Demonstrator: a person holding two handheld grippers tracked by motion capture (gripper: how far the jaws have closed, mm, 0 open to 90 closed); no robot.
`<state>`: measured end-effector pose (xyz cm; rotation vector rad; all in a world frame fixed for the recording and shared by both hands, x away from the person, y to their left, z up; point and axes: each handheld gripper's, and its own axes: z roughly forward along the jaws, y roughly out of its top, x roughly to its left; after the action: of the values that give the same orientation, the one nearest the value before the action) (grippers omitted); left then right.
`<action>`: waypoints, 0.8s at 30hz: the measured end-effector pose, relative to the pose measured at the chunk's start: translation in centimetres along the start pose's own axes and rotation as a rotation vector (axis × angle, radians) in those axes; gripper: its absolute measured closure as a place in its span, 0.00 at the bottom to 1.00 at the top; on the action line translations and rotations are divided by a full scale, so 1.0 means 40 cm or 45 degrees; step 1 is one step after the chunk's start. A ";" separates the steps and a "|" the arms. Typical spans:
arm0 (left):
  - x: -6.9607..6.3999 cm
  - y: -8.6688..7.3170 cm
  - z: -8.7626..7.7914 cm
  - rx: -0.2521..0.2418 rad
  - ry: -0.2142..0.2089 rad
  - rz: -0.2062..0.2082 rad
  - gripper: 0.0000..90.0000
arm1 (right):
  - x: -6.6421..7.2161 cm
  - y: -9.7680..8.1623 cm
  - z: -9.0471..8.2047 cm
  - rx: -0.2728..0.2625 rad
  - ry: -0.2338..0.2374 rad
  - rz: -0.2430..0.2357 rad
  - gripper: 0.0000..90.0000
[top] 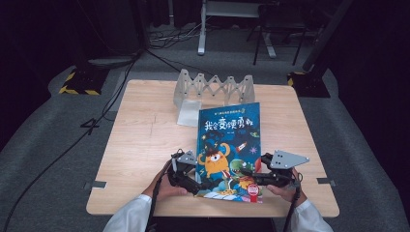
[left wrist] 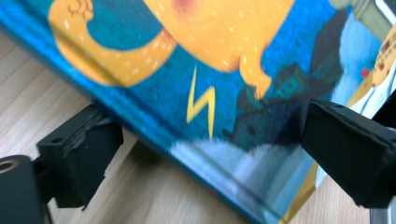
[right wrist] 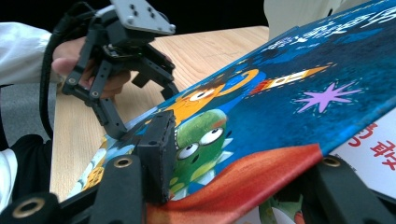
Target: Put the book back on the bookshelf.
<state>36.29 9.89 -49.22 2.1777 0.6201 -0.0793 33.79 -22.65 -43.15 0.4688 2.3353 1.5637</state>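
Note:
A picture book [top: 227,140] with a blue cover and an orange monster lies on the wooden table [top: 145,145], its spine toward my left hand. My right gripper [right wrist: 247,172] is shut on the cover's lower right corner, one pad on top and the other jaw underneath. That corner is raised off a white page [right wrist: 373,154] with red characters. My left gripper [left wrist: 215,156] stands open, its jaws wide apart on either side of the book's [left wrist: 224,70] lower left edge, with no pad pressing on it. In the high view, the left gripper [top: 196,186] and right gripper [top: 249,176] flank the book's near end.
A grey zigzag folding rack [top: 212,89] stands at the back of the table, with a white sheet [top: 188,113] lying in front of it. Bare wood stretches left of the book. Cables [top: 96,121] run across the grey floor at the left.

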 end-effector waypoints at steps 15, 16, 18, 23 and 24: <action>0.056 0.024 0.001 -0.134 -0.131 -0.105 0.11 | 0.006 -0.007 -0.005 -0.031 0.004 -0.042 0.56; 0.057 0.023 -0.005 -0.140 -0.134 -0.106 0.14 | 0.005 -0.008 -0.005 -0.037 0.006 -0.044 0.56; 0.053 0.020 -0.024 -0.165 -0.126 -0.094 0.20 | 0.006 -0.010 -0.008 -0.043 0.029 -0.045 0.58; 0.021 0.019 -0.075 -0.242 -0.088 -0.010 0.32 | 0.033 -0.005 -0.029 -0.068 0.048 -0.088 0.61; 0.016 0.020 -0.080 -0.251 -0.087 -0.002 0.33 | 0.035 -0.006 -0.032 -0.068 0.060 -0.090 0.63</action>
<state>36.71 12.15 -46.78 1.9760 0.5666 -0.0893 31.98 -23.22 -42.99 0.3367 2.3117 1.6159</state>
